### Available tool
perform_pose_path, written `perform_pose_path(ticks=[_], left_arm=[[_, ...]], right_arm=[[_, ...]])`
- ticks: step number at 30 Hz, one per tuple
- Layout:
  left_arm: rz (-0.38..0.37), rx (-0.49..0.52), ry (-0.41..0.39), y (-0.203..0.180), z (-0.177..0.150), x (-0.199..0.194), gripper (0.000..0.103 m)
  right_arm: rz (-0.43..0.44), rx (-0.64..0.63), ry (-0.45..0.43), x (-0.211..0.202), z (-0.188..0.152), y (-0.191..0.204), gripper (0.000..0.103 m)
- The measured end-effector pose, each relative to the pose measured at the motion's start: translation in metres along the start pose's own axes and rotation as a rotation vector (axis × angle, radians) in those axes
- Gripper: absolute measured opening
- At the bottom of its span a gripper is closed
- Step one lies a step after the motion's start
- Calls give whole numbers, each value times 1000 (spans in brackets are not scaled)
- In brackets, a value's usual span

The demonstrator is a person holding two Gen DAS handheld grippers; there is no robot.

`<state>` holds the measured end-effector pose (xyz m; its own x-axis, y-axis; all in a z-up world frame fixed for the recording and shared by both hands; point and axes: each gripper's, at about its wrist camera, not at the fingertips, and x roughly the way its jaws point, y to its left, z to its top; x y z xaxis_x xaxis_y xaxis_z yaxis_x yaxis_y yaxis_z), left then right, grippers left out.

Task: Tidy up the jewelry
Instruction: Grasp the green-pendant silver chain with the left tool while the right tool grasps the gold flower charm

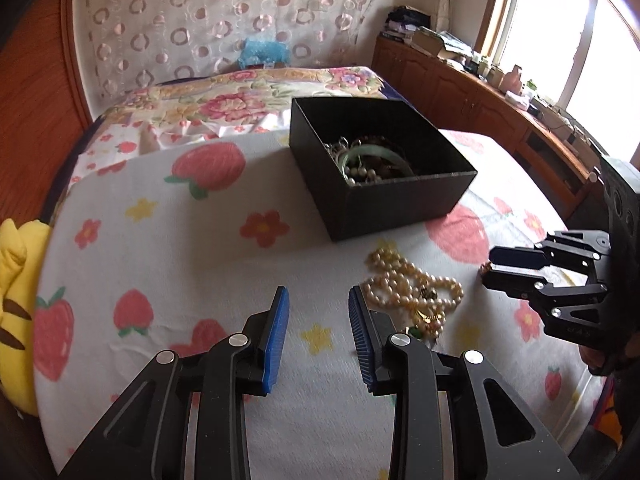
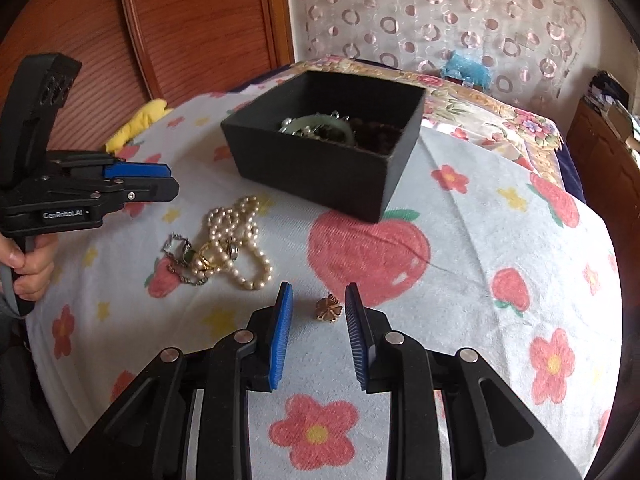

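A small gold flower-shaped brooch (image 2: 329, 309) is lying on the strawberry-print blanket (image 2: 460, 240) covering the bed, sitting between the two blue pads of the right claw (image 2: 319, 300), which is standing released: there is clear cloth on either side of the piece and neither pad is touching it. Just to the brooch's left in the right wrist view, a tangle of jewelry is resting on the same blanket: a cream pearl necklace (image 2: 236, 240) looped over itself, a gold pendant with a green stone (image 2: 202, 259) at its middle, and a thin silver chain (image 2: 178, 250) trailing out on the far side.

The left claw (image 1: 318, 300) is hovering over bare blanket just beside that pearl heap, its right pad lying close to the nearest beads. Its pads are parted and gripping nothing. A person's hand (image 2: 30, 264) is wrapping around the left tool's handle at the edge of the right wrist view.

Farther back on the blanket, a black open box (image 1: 400, 204) is standing upright, holding a pale green bangle (image 1: 372, 156) among beads and chains. A yellow plush toy (image 1: 16, 292) is lying at the bed's edge, and a floral quilt (image 1: 240, 100) is lying behind the box.
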<state>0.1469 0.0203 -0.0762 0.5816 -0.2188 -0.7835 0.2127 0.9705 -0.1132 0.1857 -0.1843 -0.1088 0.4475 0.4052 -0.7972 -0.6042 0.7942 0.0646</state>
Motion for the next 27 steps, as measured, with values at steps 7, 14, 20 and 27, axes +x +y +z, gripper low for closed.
perform_pose_path(ticks=[7, 14, 20, 27], left_arm=[[-23, 21, 37, -8, -11, 0, 30], [-44, 35, 56, -19, -15, 2, 30], [-24, 69, 67, -31, -16, 10, 30], [42, 106, 51, -36, -17, 11, 9]], right_arm=[[-36, -29, 17, 5, -2, 5, 28], [-45, -29, 7, 4, -3, 2, 17], [-41, -20, 3, 2, -4, 1, 17], [-44, -12, -3, 0, -5, 1, 17]])
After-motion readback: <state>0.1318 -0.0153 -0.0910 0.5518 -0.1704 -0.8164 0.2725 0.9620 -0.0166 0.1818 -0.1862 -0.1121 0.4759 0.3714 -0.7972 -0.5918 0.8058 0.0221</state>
